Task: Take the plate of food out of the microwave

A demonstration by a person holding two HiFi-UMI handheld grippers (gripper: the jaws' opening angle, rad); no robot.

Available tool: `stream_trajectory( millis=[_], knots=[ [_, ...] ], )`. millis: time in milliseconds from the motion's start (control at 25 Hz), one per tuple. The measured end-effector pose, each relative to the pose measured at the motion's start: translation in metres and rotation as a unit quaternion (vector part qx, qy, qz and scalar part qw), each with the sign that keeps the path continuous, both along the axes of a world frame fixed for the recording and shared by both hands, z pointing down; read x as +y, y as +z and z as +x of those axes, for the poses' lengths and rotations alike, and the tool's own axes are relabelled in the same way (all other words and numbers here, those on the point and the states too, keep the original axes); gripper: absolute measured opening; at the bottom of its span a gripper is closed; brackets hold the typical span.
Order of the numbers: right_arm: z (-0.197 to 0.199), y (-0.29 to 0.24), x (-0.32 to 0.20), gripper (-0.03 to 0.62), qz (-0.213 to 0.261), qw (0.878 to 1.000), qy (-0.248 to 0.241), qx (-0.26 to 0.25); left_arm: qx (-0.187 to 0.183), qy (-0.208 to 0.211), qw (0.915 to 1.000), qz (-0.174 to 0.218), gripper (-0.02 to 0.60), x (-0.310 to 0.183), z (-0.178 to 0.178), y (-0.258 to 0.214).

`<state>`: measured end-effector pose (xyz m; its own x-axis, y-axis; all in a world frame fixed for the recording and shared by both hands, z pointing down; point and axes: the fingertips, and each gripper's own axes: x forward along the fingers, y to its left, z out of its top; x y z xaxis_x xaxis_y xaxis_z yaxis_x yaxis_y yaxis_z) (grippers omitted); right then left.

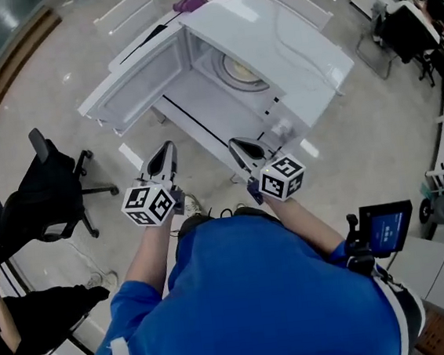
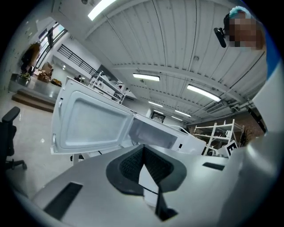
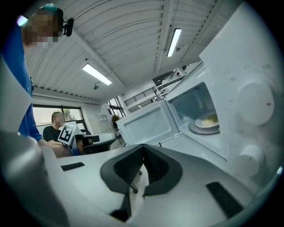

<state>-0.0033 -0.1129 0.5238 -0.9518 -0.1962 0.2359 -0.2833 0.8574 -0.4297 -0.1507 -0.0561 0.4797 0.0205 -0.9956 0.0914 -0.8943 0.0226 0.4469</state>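
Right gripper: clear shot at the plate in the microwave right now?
Probably yes. The door stands wide open and nothing sits between the right gripper and the plate inside the microwave. Its jaws are shut, so they must open first.

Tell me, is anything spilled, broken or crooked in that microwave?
Nothing stands out. The microwave has its door swung wide open, and the plate of food sits level inside, with no spill showing around it. The left gripper and right gripper are shut and empty, outside it.
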Motion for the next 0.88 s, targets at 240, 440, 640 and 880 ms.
stream_trajectory(
  millis=[240, 440, 640, 880],
  knots=[
    [-0.024, 0.005, -0.012, -0.005, 0.048, 0.997, 0.06, 0.032, -0.014, 0.074, 0.9971, -0.007, 0.009, -0.03, -0.026, 0.012],
    [-0.029, 0.005, -0.029, -0.005, 0.06, 0.99, 0.121, 0.049, -0.034, 0.143, 0.9891, -0.015, 0.009, -0.058, -0.035, 0.017],
    [-0.028, 0.002, -0.049, -0.005, 0.073, 0.98, 0.169, 0.069, -0.058, 0.206, 0.9766, -0.025, 0.009, -0.081, -0.026, 0.02],
    [-0.035, 0.01, -0.051, -0.005, 0.07, 0.971, 0.213, 0.08, -0.091, 0.266, 0.9596, -0.02, 0.009, -0.091, -0.019, 0.026]
  ],
)
